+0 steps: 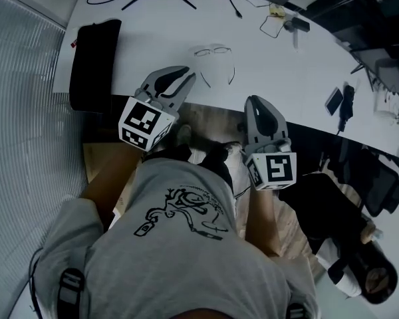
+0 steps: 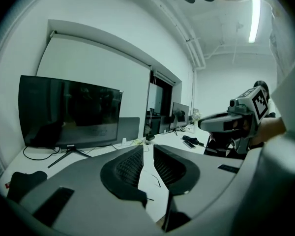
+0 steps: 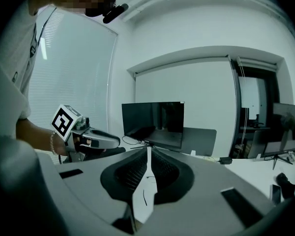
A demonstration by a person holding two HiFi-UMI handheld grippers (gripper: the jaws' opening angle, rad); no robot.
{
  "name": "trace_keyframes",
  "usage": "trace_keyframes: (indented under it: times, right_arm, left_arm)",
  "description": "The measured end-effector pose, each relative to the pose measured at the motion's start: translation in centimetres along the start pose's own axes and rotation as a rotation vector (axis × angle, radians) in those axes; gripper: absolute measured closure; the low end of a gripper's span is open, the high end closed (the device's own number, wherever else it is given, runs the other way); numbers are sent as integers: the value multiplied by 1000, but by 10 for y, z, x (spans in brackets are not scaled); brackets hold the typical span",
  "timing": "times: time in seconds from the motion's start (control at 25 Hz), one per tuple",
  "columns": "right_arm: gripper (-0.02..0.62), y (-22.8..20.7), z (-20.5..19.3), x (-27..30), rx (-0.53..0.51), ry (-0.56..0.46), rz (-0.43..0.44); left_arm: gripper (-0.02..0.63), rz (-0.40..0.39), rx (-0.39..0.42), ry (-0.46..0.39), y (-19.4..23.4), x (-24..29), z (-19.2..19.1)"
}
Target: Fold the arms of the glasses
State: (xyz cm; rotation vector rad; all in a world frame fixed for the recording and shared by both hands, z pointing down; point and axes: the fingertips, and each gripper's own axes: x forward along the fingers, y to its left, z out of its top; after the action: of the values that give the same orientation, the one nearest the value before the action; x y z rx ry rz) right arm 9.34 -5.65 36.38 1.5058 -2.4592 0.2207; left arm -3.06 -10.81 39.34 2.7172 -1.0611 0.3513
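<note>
The thin wire-framed glasses (image 1: pixel 213 48) lie on the white table (image 1: pixel 153 38) ahead of both grippers, their unfolded arms pointing back at the person, nearer the narrowly parted, empty left gripper (image 1: pixel 188 78) than the barely parted, empty right gripper (image 1: pixel 255 102).

We see the glasses (image 1: pixel 213 50) on the table (image 1: pixel 279 78), just ahead of the left gripper (image 1: pixel 184 78). The right gripper (image 1: pixel 254 101) is right of them, at the near edge. Pouch (image 1: pixel 93 62) far left, phone (image 1: pixel 334 101) far right, monitor (image 2: pixel 69 112) behind.
</note>
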Motion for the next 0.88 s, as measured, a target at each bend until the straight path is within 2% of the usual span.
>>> trace_keyframes:
  times: [0.44, 0.88]
  right_arm:
    - [561, -48, -83, 53, -20, 109, -69]
    - [561, -80, -162, 103, 12, 241, -88]
  left_arm:
    - [522, -8, -5, 115, 45, 65, -72]
    - [500, -36, 53, 239, 78, 122, -134]
